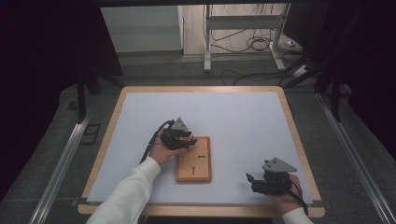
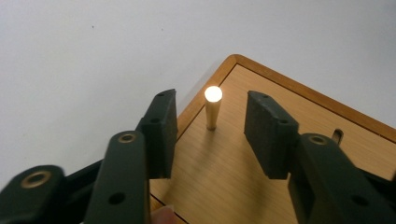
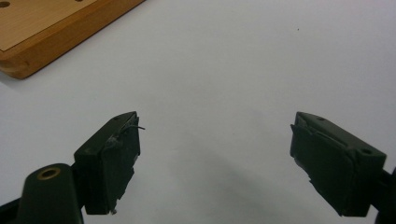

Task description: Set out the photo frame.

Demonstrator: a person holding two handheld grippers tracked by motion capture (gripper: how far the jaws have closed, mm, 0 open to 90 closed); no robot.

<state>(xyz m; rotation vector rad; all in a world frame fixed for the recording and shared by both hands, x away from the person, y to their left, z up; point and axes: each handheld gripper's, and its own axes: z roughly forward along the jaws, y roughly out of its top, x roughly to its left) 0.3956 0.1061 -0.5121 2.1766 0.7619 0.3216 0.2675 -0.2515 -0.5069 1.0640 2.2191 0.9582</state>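
A small wooden board (image 1: pixel 194 161) with a printed arrow and slots lies near the middle of the white table. A short wooden peg (image 2: pixel 212 109) stands upright in the board (image 2: pixel 243 177) near one corner. My left gripper (image 2: pixel 210 128) is open over that corner, its jaws either side of the peg without touching it; in the high view the left gripper (image 1: pixel 187 142) hovers at the board's top left end. My right gripper (image 1: pixel 252 183) is open above bare table at the front right, and the board's corner (image 3: pixel 42 37) lies off to its left. Nothing sits between the right gripper's (image 3: pixel 215 163) jaws.
The white mat (image 1: pixel 233 116) covers a wood-rimmed table (image 1: pixel 292 121). Beyond the far edge are a metal stand's legs (image 1: pixel 208 42) and cables (image 1: pixel 257 44) on the floor. Dark curtains hang at both sides.
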